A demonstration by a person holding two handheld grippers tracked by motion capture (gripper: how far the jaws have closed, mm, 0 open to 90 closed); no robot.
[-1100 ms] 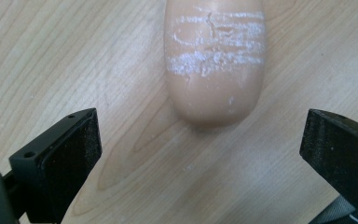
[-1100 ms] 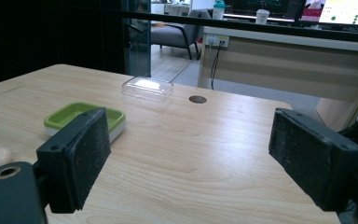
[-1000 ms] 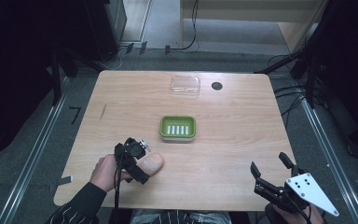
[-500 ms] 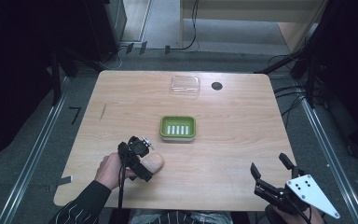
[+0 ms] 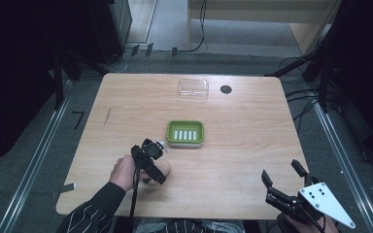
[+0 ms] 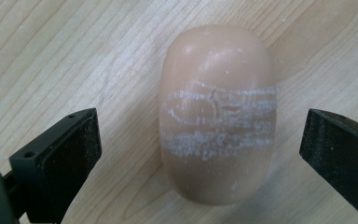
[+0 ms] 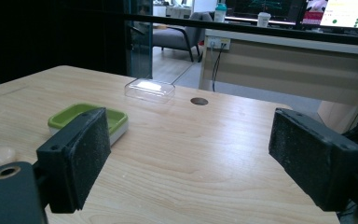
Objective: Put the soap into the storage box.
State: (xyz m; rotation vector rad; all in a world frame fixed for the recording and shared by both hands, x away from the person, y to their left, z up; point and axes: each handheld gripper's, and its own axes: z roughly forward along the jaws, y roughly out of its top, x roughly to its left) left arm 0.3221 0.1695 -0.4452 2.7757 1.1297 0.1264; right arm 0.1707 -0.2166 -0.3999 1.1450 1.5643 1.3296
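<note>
Soap (image 6: 217, 114) sits centred between your left gripper's (image 6: 198, 154) spread jaws; lower, clamp across its width. Right gripper (image 5: 285, 180) idles, jaws apart.

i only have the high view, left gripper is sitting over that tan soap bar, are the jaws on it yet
Observer: No. In the left gripper view the left gripper is open, each jaw standing clear of the soap bar with bare wood between.
Operator: is the bar lined up between them
Observer: Roughly centred, lying lengthwise along the view, so the jaws face its long sides.
Operator: anything on its surface
Observer: White scuffed bands run across its middle.
Operator: and the right gripper
Observer: The right gripper is open with nothing between its jaws, looking across the table at the green soap dish and the clear lid beyond it.
</note>
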